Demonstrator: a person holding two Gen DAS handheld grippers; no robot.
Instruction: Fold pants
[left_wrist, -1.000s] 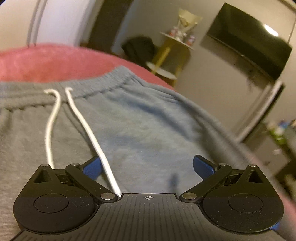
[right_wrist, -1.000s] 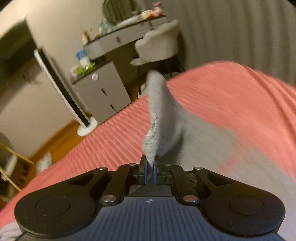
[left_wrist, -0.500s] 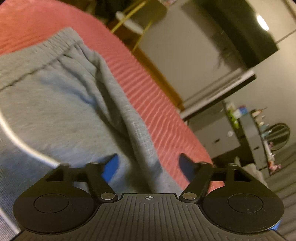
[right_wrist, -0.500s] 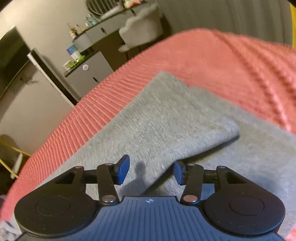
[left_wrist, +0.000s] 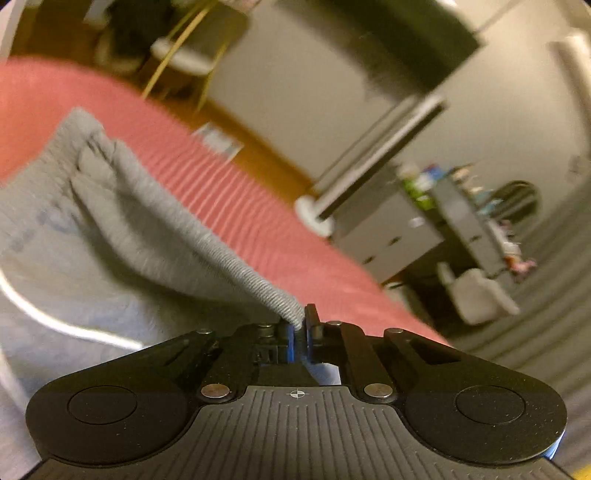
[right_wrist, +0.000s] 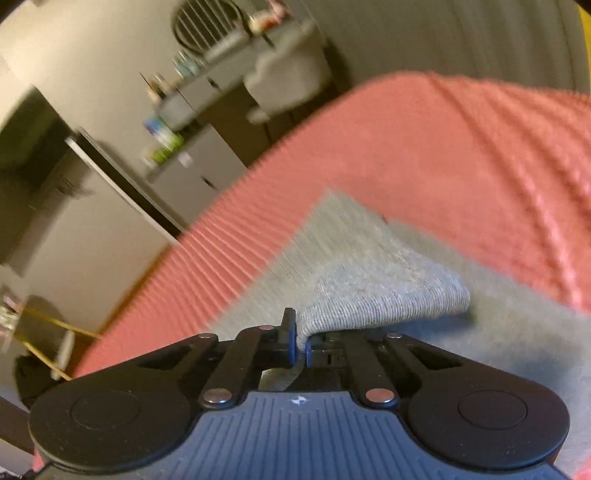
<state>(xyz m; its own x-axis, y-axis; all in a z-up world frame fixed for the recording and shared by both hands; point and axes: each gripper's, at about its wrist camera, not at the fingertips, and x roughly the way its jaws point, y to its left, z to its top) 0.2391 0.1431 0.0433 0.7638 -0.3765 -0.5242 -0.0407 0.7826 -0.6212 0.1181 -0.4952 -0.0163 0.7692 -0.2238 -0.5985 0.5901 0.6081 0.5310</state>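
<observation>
Grey sweatpants (left_wrist: 122, 221) lie on a pink ribbed bedspread (left_wrist: 229, 206). In the left wrist view my left gripper (left_wrist: 299, 334) is shut on a raised ridge of the pants' side edge, which runs up and left to the elastic waistband (left_wrist: 75, 127). A white drawstring (left_wrist: 55, 321) curves over the cloth at the left. In the right wrist view my right gripper (right_wrist: 300, 345) is shut on the near edge of a folded-over pant leg (right_wrist: 380, 291), whose cuff end lies on the grey cloth beneath.
The pink bedspread (right_wrist: 443, 155) ends to the left above a wooden floor. Beyond it stand a grey cabinet (left_wrist: 384, 240), a leaning mirror (left_wrist: 380, 151), a gold-legged side table (left_wrist: 184, 59), a dresser with small items (right_wrist: 207, 92) and a pale chair (right_wrist: 291, 81).
Both grippers went from open to shut on the grey cloth. The left one has lifted the pants' edge and turned right; the right one moved in to the folded leg's near edge.
</observation>
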